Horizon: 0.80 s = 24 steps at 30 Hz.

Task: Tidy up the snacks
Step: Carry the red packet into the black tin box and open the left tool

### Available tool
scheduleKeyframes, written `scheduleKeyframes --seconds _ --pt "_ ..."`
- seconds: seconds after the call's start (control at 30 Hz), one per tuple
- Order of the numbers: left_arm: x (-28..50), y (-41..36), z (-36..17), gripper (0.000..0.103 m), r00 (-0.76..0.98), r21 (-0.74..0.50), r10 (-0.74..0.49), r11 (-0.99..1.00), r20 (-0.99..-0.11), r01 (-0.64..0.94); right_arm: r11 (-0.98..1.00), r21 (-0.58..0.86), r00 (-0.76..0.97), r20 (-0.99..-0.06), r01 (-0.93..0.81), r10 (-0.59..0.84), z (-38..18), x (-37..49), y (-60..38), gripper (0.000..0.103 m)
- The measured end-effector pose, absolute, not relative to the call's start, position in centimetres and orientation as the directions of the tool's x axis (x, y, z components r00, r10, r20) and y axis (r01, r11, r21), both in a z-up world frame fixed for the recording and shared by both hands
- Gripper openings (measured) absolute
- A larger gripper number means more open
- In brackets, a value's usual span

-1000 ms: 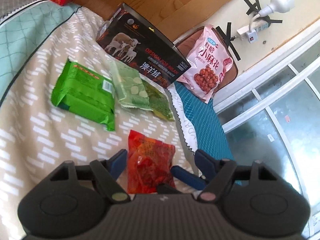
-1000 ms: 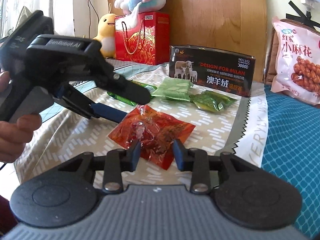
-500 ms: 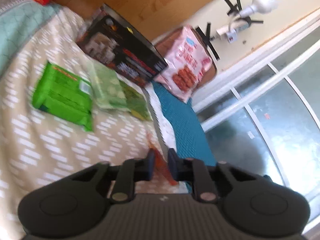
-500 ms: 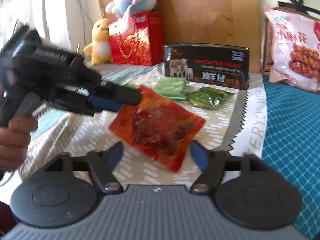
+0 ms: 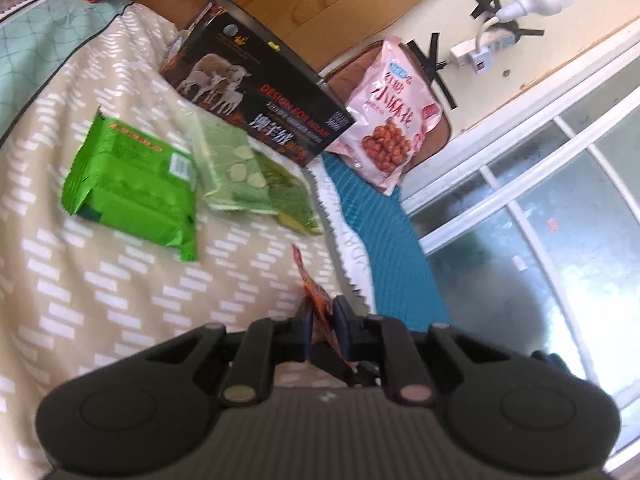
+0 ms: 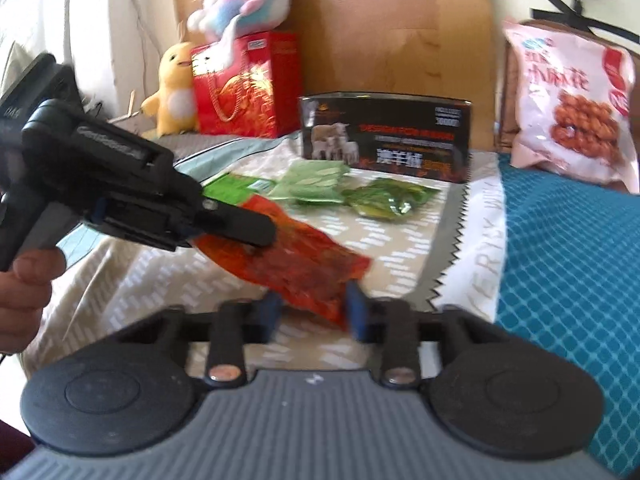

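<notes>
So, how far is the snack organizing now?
Done: three green packets lie in a row before the black box. In hand: the red-orange plastic packet is off the bed, pinched by the left gripper, the right gripper closing around its other end. Left: placing it; the pink bag stands apart.

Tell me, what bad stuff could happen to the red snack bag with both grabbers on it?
1. The left gripper pinches only the edge of the red snack bag, so the bag might slip out.
2. The right gripper is closing around the bag's other end; if both pull, the thin wrapper could tear.
3. The bag hangs near the blanket's edge, so if dropped it might slide off toward the blue mat.
</notes>
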<state>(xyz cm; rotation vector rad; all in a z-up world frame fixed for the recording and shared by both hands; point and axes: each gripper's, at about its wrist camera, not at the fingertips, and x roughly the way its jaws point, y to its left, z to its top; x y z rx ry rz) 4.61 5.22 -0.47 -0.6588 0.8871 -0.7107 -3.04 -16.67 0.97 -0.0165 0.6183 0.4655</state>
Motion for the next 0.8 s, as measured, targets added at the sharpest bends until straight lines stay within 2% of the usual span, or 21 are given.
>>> scheduleKeyframes --seconds 0.07,0.27,0.43,0.57,0.67,0.73,0.77,0.8 --pt "4.7 5.0 0.5 0.012 0.447 -0.745 -0.780 0.594 -0.439 0.304 0.901 0.099 0.733 -0.547 -0.423 0.404 1.3 -3.3 -16.5 0.023" --pt "7.0 4.1 4.1 0.012 0.470 -0.700 -0.783 0.598 -0.408 0.389 0.919 0.021 0.822 -0.439 -0.394 0.362 3.4 -2.2 -16.8 0.022" --pt "11.0 3.4 7.2 0.013 0.519 -0.631 -0.760 0.632 -0.391 0.450 0.924 -0.047 0.863 -0.379 -0.380 0.335 5.2 2.4 -16.9 0.021" --pt "15.6 3.3 8.4 0.013 0.548 -0.612 -0.744 0.648 -0.381 0.454 0.924 -0.101 0.879 -0.359 -0.370 0.313 6.1 7.1 -16.5 0.021" --pt "18.9 3.1 8.4 0.015 0.574 -0.595 -0.719 0.674 -0.393 0.438 0.923 -0.125 0.877 -0.380 -0.365 0.295 6.2 11.1 -16.3 0.021" --pt "21.2 2.8 8.0 0.022 0.615 -0.553 -0.664 0.728 -0.425 0.405 0.924 -0.144 0.874 -0.404 -0.353 0.271 5.9 13.5 -16.0 0.022" --pt "22.2 2.4 7.8 0.038 0.648 -0.511 -0.610 0.776 -0.456 0.370 0.928 -0.161 0.877 -0.414 -0.337 0.246 5.7 14.7 -15.8 0.024" --pt "23.0 2.1 7.4 0.043 0.686 -0.456 -0.537 0.829 -0.491 0.323 0.931 -0.172 0.878 -0.423 -0.322 0.225 5.5 15.3 -15.6 0.025"
